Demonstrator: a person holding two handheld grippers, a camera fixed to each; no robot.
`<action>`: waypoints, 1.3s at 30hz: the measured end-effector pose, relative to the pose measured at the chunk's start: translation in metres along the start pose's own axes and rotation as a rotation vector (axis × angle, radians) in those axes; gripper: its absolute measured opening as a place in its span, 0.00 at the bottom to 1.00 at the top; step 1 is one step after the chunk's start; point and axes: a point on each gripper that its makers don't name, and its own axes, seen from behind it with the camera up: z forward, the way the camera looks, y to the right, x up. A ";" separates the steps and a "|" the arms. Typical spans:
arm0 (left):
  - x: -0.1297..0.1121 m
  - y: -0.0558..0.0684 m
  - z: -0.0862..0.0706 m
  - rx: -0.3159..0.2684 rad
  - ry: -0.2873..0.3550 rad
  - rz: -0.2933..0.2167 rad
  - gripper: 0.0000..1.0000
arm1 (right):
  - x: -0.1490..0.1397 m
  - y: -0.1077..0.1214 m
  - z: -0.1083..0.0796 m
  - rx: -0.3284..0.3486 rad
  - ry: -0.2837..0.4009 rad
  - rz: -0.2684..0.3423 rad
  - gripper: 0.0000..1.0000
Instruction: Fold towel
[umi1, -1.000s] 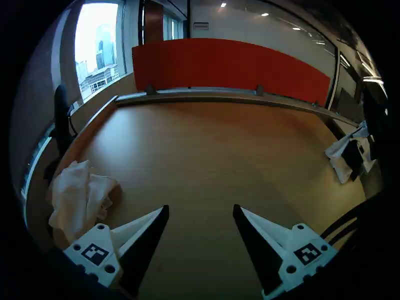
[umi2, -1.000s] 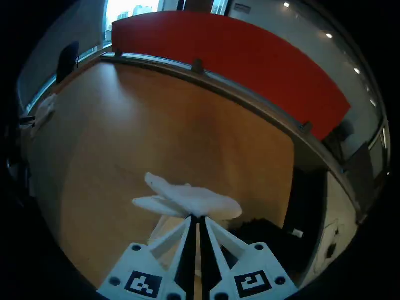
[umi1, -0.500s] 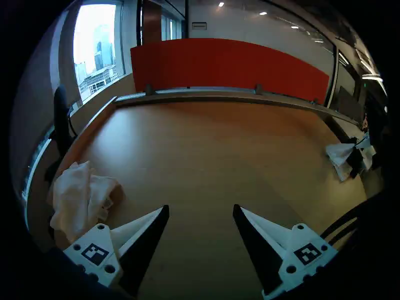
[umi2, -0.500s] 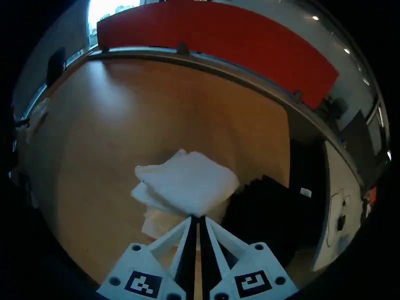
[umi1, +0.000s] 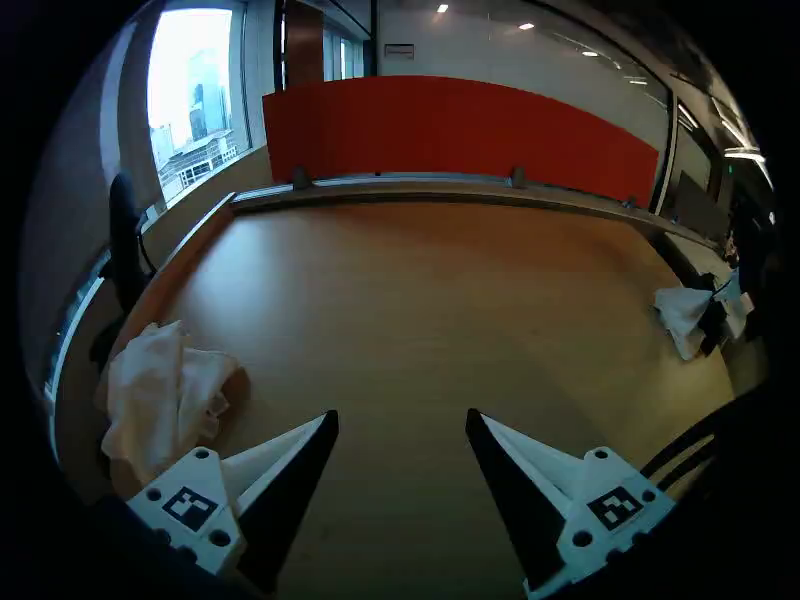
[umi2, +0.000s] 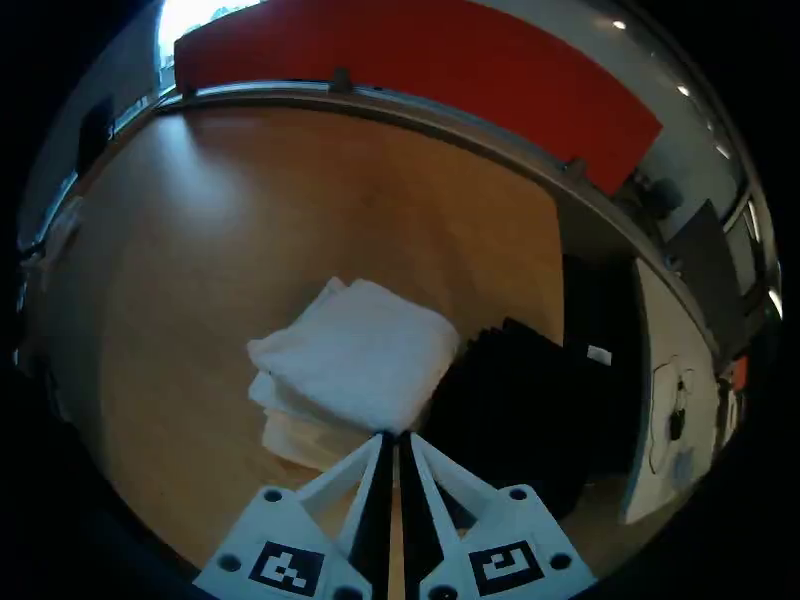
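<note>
Left gripper view: left claw (umi1: 400, 445) spread wide, nothing between the fingers, hanging over the bare wooden surface (umi1: 420, 290). Crumpled towel (umi1: 160, 395) lies in a loose heap at 9 o'clock, just beside the left finger and near the surface's left edge. At 3 o'clock, well apart from the heap, a white cloth (umi1: 685, 315) sits at the surface's right edge with something dark against it, too small to tell what. Red partition (umi1: 450, 125) runs along the far edge at 12 o'clock, window (umi1: 190, 100) at 10 o'clock, dark chair (umi1: 122, 240) below the window, off the surface

Right gripper view: right claw (umi2: 398, 440) pressed together, only a thin slit between the fingers, tips pinching the near edge of the folded towel (umi2: 355, 360). That towel is flat, roughly square, and lies on top of a stack (umi2: 290, 430) of other folded white cloths, whose layered edges show at 7 o'clock of it. The stack rests on the surface near its right edge. A dark shape (umi2: 520, 400) touches the towel's 3 o'clock side, beyond the surface edge, cannot tell what it is. Red partition again across 12 to 1 o'clock
</note>
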 end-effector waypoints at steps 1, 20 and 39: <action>0.000 0.000 0.000 0.000 0.000 0.000 0.95 | -0.001 0.000 0.000 0.000 0.000 0.002 0.04; -0.002 0.001 -0.002 -0.002 -0.003 0.015 0.95 | -0.014 0.002 0.004 -0.022 -0.014 0.027 0.04; -0.001 0.004 0.000 -0.005 -0.005 0.022 0.95 | -0.016 0.004 0.006 -0.054 -0.016 0.035 0.06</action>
